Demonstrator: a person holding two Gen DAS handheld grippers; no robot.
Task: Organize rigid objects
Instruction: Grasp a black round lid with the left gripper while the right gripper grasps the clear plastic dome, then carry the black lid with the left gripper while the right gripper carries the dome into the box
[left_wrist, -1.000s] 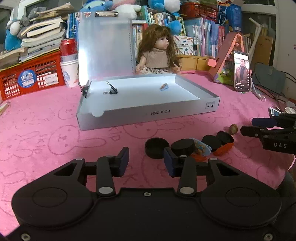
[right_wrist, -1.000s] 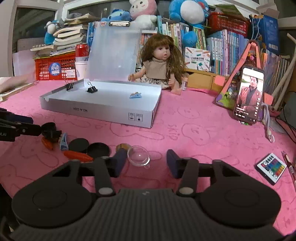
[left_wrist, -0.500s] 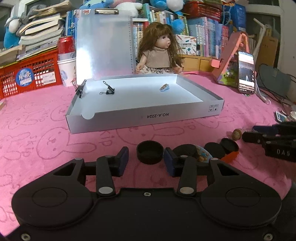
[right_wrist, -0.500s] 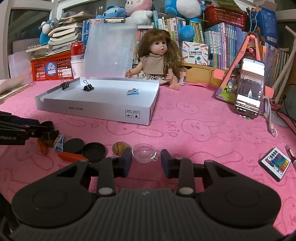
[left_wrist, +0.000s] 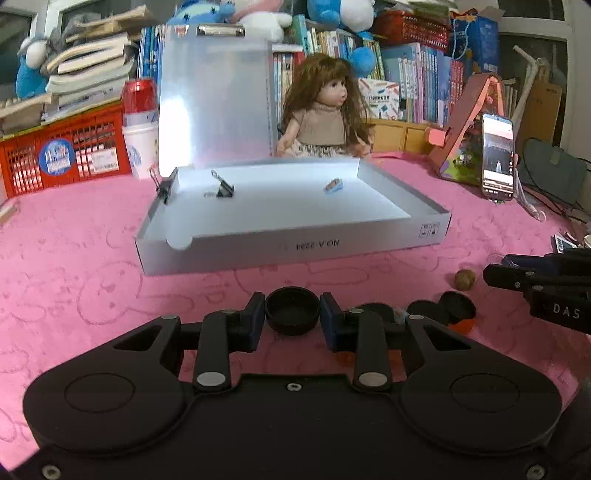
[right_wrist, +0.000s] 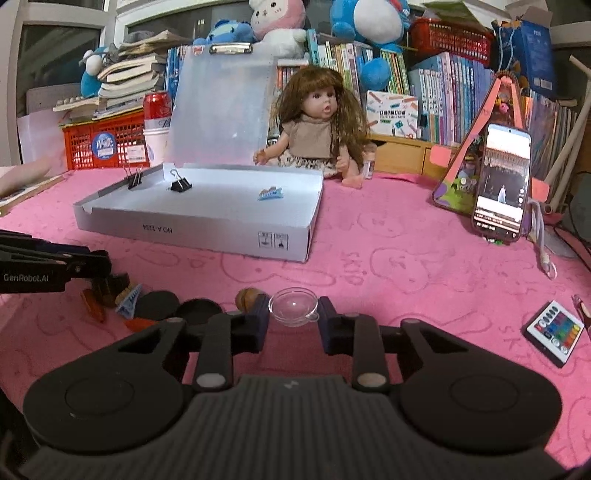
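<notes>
Left gripper (left_wrist: 292, 318): jaws have just been closing; the round black plastic cap (left_wrist: 292, 311) sits squarely between them, both blue pads (left_wrist: 257, 318) touching its sides, so the jaws are pinching the cap.
Black cap, position: on the pink patterned cloth covering the counter (left_wrist: 74, 266), in front of the shallow grey cardboard tray (left_wrist: 295, 246).
Right gripper (right_wrist: 293, 321): jaws have just been closing; the small clear dome-shaped lid (right_wrist: 293, 307) lies between the pads, its rim meeting both, so the jaws are pinching it.
Clear lid, position: on the cloth, near the right front corner of the tray.
Nearby loose items: brown walnut-like ball (right_wrist: 246, 299) just beside the right gripper's left pad; two flat black discs (right_wrist: 159, 304) and orange pieces (right_wrist: 138, 324) further left.
Tray contents: black binder clip (left_wrist: 223, 190) and small blue hair clip (left_wrist: 333, 185) well apart on its floor; a second binder clip (left_wrist: 162, 188) is clamped on the left wall.
</notes>
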